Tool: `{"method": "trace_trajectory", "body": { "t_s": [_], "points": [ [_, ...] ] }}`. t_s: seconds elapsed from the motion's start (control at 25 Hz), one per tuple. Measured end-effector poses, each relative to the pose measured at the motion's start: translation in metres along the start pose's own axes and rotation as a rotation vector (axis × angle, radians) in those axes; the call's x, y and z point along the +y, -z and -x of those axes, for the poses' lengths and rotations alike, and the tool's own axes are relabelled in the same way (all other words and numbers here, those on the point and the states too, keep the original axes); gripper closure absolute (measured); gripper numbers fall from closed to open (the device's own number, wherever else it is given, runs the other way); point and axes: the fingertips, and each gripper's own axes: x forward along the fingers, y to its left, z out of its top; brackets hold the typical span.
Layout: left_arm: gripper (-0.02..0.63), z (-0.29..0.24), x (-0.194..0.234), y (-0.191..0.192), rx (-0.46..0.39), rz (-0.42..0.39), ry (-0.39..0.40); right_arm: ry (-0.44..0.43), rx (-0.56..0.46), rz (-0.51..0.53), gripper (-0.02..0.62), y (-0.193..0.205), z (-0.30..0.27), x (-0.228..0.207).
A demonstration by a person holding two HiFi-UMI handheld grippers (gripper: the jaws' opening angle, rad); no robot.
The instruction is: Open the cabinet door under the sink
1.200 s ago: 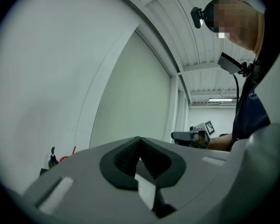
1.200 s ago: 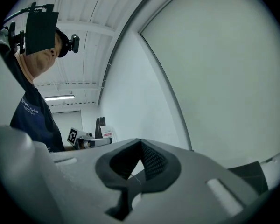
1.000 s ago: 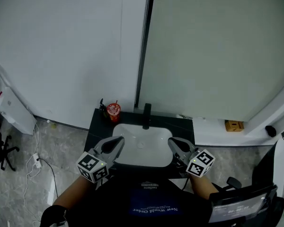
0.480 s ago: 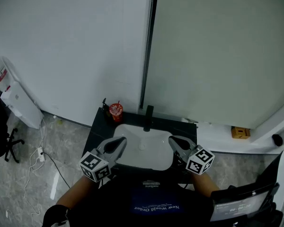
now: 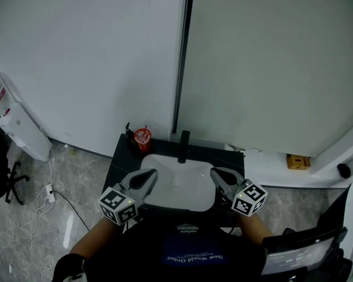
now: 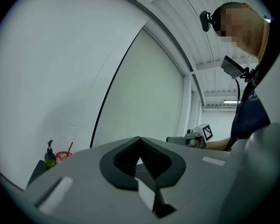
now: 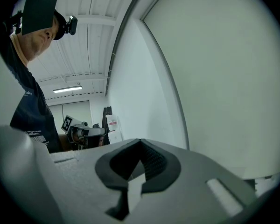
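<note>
White sink (image 5: 179, 187) in the dark worktop (image 5: 121, 158) hides the cabinet door beneath, and left claw (image 5: 148, 175) and right claw (image 5: 216, 175) hover empty, pressed together, so a blind reach down risks striking the edge.

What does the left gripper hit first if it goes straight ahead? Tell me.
Probably the pale green wall panel behind the sink: the left gripper points at it, jaws shut and empty. The black faucet lies near that line but seems lower; depth is unclear.
</note>
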Motion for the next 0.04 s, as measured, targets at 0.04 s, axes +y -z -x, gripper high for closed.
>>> {"method": "trace_trajectory", "body": {
  "t_s": [0.04],
  "points": [
    [0.607,-0.0005,0.0008,-0.0002,0.0,-0.001,0.001,-0.001,0.0,0.003,0.595,0.0003,-0.0006,-0.0008]
  ]
}}
